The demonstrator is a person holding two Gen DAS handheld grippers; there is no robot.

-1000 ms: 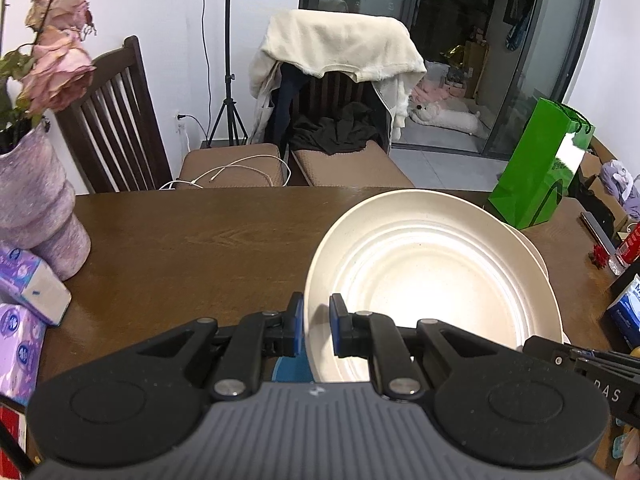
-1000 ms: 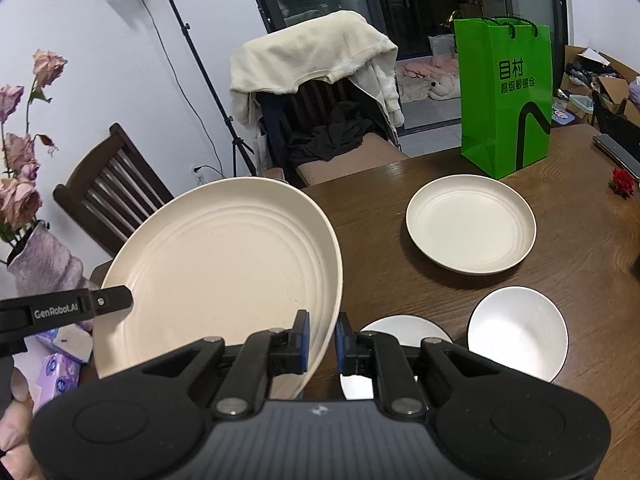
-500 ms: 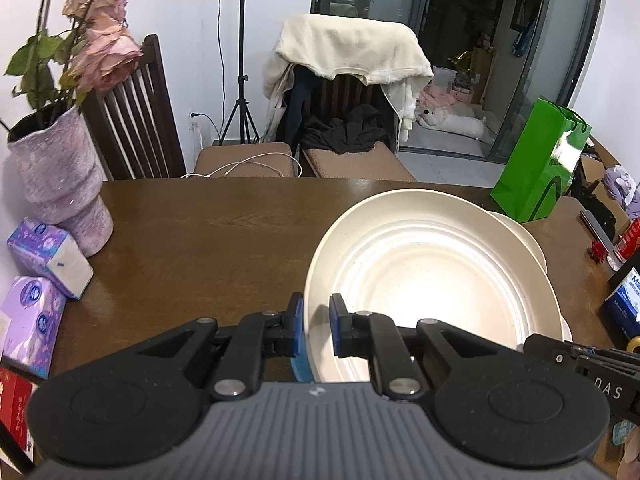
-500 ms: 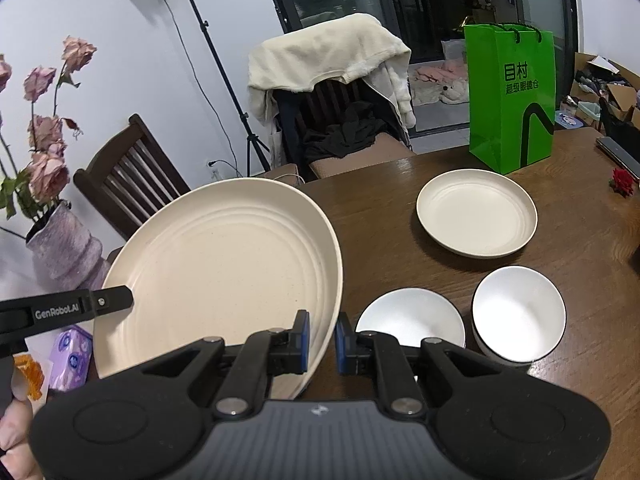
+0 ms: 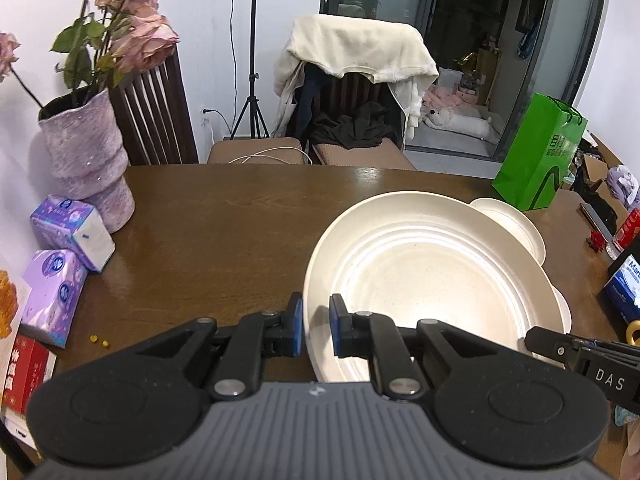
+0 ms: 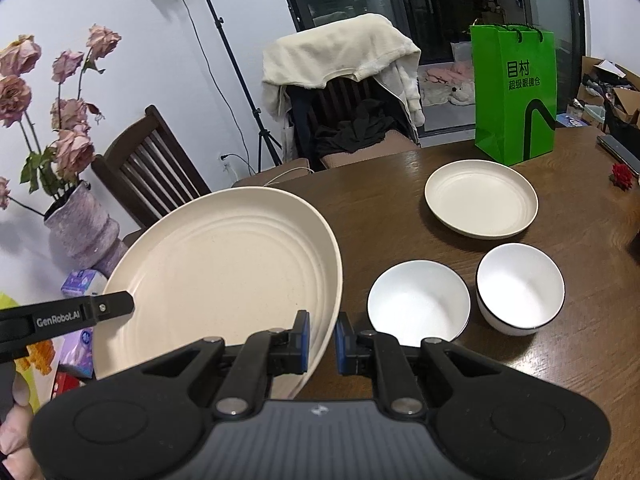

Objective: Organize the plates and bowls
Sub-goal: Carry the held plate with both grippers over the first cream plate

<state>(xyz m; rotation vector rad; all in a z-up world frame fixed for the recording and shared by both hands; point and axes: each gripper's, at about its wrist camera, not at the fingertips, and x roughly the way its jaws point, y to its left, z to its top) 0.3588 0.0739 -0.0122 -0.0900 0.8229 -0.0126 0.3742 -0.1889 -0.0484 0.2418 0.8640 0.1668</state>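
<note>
The left gripper [image 5: 316, 330] pinches the near rim of a large cream plate [image 5: 432, 280], while the right gripper [image 6: 322, 336] clamps the opposite edge of the same plate [image 6: 224, 276], the dish carried between the two above a dark wooden table [image 5: 224, 232]. Both sets of jaws are drawn in tight on the thin rim, blue pads on either face of it. The plate tilts, its left side raised, and hangs clear of the tabletop. It looks stiff and fairly light, with a smooth ridged surface that may prove slick under the pads; the rim is the only sensible place to grip, and a hold on two opposite edges probably keeps it from swinging. A drop could chip it. A second, smaller plate [image 6: 482, 198] lies flat further along the table, near a green paper bag [image 6: 514, 96]. Two white bowls [image 6: 520, 288] sit side by side in front of it, close together. The tabletop is glossy and level, with tissue packs [image 5: 72, 232] and a purple vase [image 5: 86, 156] of faded roses at its left end. Behind stand wooden chairs, one draped with a cream garment [image 5: 352, 54], a light stand and a glass door.
</note>
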